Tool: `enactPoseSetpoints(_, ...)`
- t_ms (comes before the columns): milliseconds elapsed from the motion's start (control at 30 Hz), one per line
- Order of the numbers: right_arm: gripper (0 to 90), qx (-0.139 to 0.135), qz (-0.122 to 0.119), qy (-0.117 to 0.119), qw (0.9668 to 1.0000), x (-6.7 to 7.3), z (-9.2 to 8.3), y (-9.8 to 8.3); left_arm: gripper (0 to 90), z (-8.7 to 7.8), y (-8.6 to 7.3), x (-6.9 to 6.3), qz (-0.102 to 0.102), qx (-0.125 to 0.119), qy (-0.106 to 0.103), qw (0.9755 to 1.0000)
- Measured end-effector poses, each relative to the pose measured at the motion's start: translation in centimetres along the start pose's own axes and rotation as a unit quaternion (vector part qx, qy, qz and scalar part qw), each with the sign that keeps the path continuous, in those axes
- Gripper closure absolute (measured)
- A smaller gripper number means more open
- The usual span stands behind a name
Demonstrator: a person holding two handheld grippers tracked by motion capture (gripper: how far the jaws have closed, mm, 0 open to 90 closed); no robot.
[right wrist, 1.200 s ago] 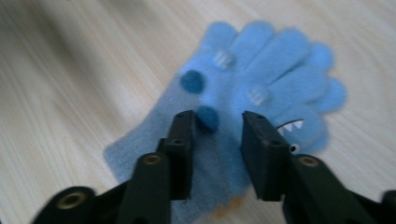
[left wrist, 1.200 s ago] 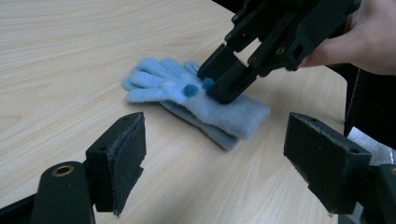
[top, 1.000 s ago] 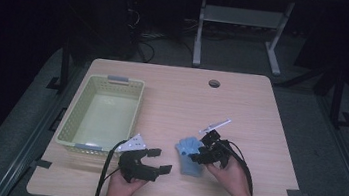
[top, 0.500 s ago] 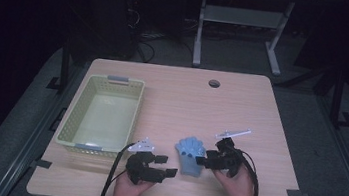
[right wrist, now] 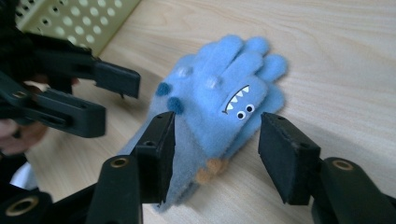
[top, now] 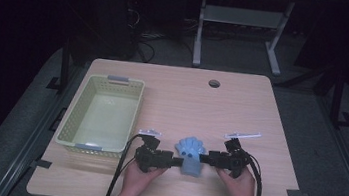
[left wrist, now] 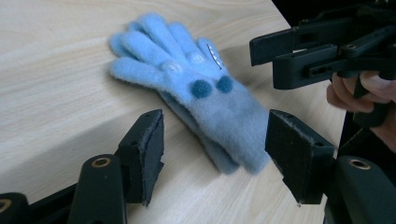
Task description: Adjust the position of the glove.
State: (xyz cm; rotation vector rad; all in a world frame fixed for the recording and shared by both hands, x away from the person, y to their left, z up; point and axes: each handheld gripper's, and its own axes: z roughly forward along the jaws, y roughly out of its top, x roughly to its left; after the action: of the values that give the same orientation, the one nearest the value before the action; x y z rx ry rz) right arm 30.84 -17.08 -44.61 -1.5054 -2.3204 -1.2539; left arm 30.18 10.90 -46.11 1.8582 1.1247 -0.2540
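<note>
High view: blue glove (top: 190, 155) flat on the table (top: 242, 106), left claw (top: 173, 159) and right claw (top: 208, 156) both wide open, empty, flanking it. I'd pinch opposite cuff edges evenly, low.

a dim room; beyond the light wooden table (top: 241, 111), a white metal-legged stand (top: 240, 20) and tangled cables (top: 142, 36) on grey floor (top: 345, 164).

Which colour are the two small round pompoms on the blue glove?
The pompoms on the glove are dark blue, clearest in the left gripper view.
</note>
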Motion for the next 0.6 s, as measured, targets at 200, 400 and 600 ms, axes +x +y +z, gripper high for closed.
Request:
enactPoseSetpoints(200,47.7,0.004,0.027,0.013,0.9996,-0.8,0.5,-0.4,40.0,0.8,0.3,0.0,-0.015,0.006,0.006,0.9998)
enactPoseSetpoints(400,49.2,0.014,0.036,0.019,0.9991,-0.9,1.1,-0.7,42.6,1.2,0.2,0.2,-0.036,0.014,-0.004,0.9992)
enactPoseSetpoints(600,49.3,0.005,0.069,0.040,0.9968,-1.1,0.9,-1.2,43.4,1.5,-0.1,0.6,-0.065,0.020,-0.024,0.9974)
